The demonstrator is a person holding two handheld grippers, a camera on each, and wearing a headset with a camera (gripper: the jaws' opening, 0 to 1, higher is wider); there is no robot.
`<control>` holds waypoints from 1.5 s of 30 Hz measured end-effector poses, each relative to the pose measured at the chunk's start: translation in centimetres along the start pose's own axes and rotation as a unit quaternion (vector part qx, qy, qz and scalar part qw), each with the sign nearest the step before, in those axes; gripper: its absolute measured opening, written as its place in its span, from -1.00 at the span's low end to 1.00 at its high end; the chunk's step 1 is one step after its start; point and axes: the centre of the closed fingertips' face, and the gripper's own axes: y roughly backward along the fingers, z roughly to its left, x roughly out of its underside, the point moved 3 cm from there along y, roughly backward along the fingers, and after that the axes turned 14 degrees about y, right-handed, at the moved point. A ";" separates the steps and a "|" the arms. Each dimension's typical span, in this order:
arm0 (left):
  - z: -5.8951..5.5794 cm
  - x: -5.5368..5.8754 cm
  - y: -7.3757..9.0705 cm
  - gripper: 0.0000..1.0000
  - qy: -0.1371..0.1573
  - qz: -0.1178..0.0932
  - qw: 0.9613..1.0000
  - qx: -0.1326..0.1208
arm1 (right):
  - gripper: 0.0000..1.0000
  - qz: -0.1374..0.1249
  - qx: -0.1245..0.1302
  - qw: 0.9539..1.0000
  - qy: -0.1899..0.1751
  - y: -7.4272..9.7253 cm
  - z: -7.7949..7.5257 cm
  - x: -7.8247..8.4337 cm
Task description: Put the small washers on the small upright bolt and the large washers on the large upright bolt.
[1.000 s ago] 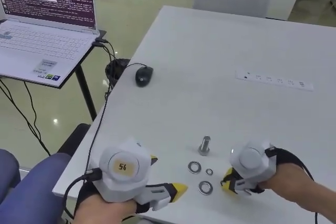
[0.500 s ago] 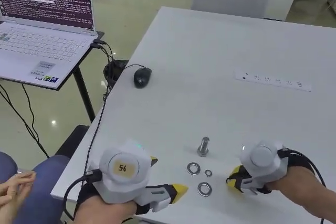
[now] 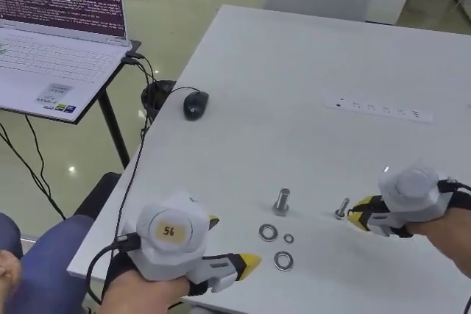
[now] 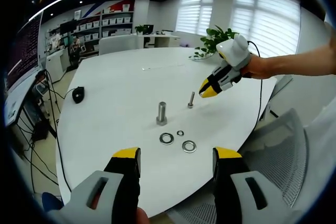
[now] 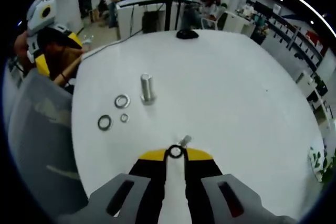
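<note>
A right tool [image 3: 358, 217] pinches a small washer [image 5: 175, 152] at the very tips of its pressed-together yellow jaws, just beside the top of the small bolt [image 3: 341, 209], which stands upright on the white desk [image 3: 294, 71]. The left tool [image 4: 176, 153] hangs spread and empty at the near edge. The large bolt [image 3: 282, 201] stands between the two. Just in front of it lie a large washer [image 3: 268, 232], a second large washer [image 3: 283, 259] and, between them, a loose small washer [image 3: 288, 238], all flat and apart.

The washers look like thin, stiff, slick metal and are probably very light. One lying flat offers only its rim to take hold of, and a tip-only pinch could let it flick out. The small bolt appears to rest on its head, so a sideways nudge may topple it.

Nothing stands between the held washer and its bolt. A mouse [image 3: 194, 104] and a power strip [image 3: 384, 111] lie well up the desk. A laptop [image 3: 51, 49] sits on a side stand, clear of the work.
</note>
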 end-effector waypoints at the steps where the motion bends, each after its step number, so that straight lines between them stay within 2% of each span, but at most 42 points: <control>1: 0.0 0.0 0.0 0.09 0.000 0.000 1.000 0.000 | -0.74 0.000 0.002 1.000 0.000 -0.1 -0.4 0.1; 6: -0.2 0.0 -0.1 0.09 -0.001 0.002 1.000 0.002 | -0.74 0.005 0.005 1.000 0.008 -0.3 -1.3 -0.8; 14: 0.3 0.0 0.2 0.09 0.002 0.001 1.000 -0.003 | -0.74 0.022 -0.012 0.999 0.027 -1.0 -0.6 -1.5; 17: 0.4 0.0 0.3 0.09 0.004 0.000 1.000 -0.005 | -0.74 0.030 -0.015 0.999 0.031 -1.3 -0.9 -1.0; 32: 0.5 0.1 0.2 0.09 0.005 0.002 1.000 -0.005 | -0.73 0.060 -0.039 0.996 0.055 -2.6 -1.0 -0.7; 38: 0.8 0.2 0.3 0.09 0.007 0.003 1.000 -0.008 | -0.73 0.077 -0.053 0.994 0.057 -3.8 -0.7 0.1; 45: 1.0 0.3 0.5 0.09 0.009 0.002 1.000 -0.012 | -0.73 0.085 -0.063 0.993 0.051 -5.3 -0.7 1.1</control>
